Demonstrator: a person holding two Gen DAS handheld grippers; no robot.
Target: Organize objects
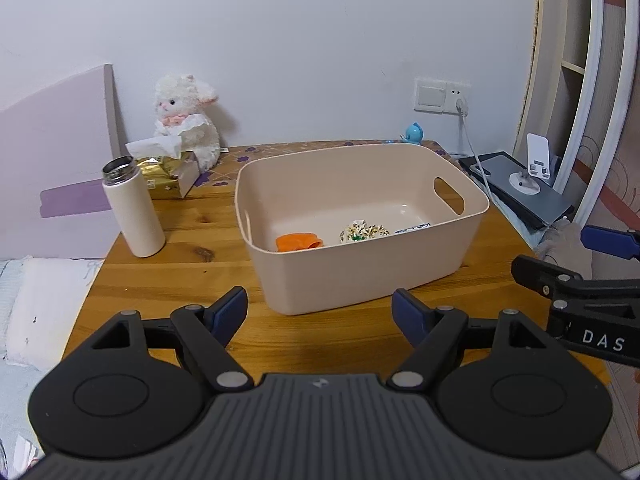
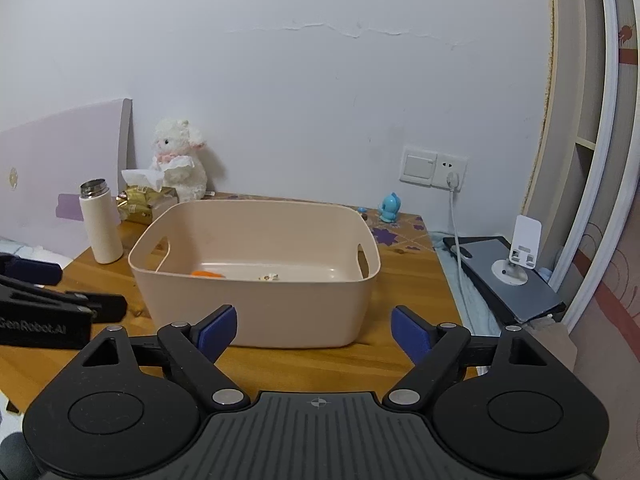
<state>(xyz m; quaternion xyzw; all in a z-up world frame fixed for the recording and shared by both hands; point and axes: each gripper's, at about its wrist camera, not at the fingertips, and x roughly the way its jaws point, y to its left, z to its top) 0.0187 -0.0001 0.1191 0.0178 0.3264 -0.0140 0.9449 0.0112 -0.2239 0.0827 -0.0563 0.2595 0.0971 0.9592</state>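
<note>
Centrally, a beige plastic bin [image 1: 360,216] with cut-out handles stands on the wooden counter [image 1: 176,280]; inside it lie an orange item [image 1: 298,241], a floral-patterned item [image 1: 363,232] and a small white packet [image 1: 412,228], all on the bin floor toward its near wall. Both tools hover above the near edge of the counter, short of the bin and touching nothing: the left tongs [image 1: 319,314] are spread wide and empty, and the right tongs [image 2: 314,330] are likewise spread wide and empty. To the left of the bin stands an upright white flask [image 1: 132,208] with its metal mouth uncovered; behind it sit a gold tissue pack [image 1: 168,174] and a white plush lamb [image 1: 188,120] against the wall. A small blue figurine [image 1: 414,133] stands at the far right corner of the counter, below a wall socket [image 1: 442,95]. Off the counter to the right, a white phone stand [image 1: 534,164] rests on a dark flat device [image 1: 520,190].
</note>
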